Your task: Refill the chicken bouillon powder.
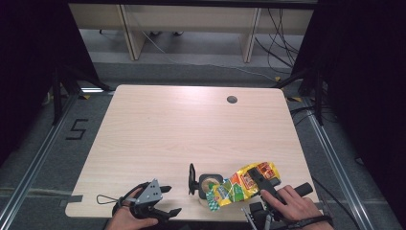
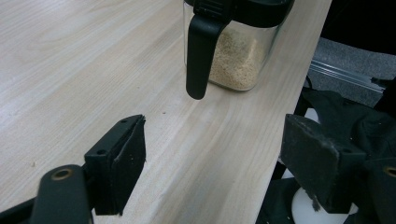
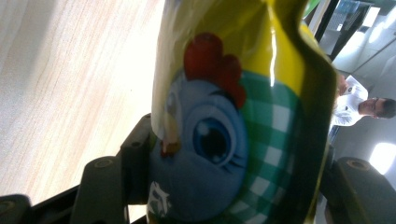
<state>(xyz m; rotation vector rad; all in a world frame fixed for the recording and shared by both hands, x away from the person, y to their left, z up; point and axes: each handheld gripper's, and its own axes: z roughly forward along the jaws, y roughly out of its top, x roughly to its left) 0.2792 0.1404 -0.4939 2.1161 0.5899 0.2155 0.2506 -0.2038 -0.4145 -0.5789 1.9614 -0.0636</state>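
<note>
Container [image 2: 233, 42]: top cut off by the upper edge of the left gripper view; lid partly seen, grainy contents unidentifiable. In the high view the yellow bag [image 1: 239, 184] overlaps it, hiding its right side.
Yellow bag: print too small to read in the high view; in the right gripper view, cropped top and bottom.
Right tool [image 1: 265, 184]: largely hidden by bag and hand [image 1: 292, 203].
Left hand [image 1: 127, 220]: cut off by the bottom edge.

Yellow snack bag [image 1: 242, 184] tilted over open-lidded grain jar [image 1: 209, 186], near table edge.
</note>
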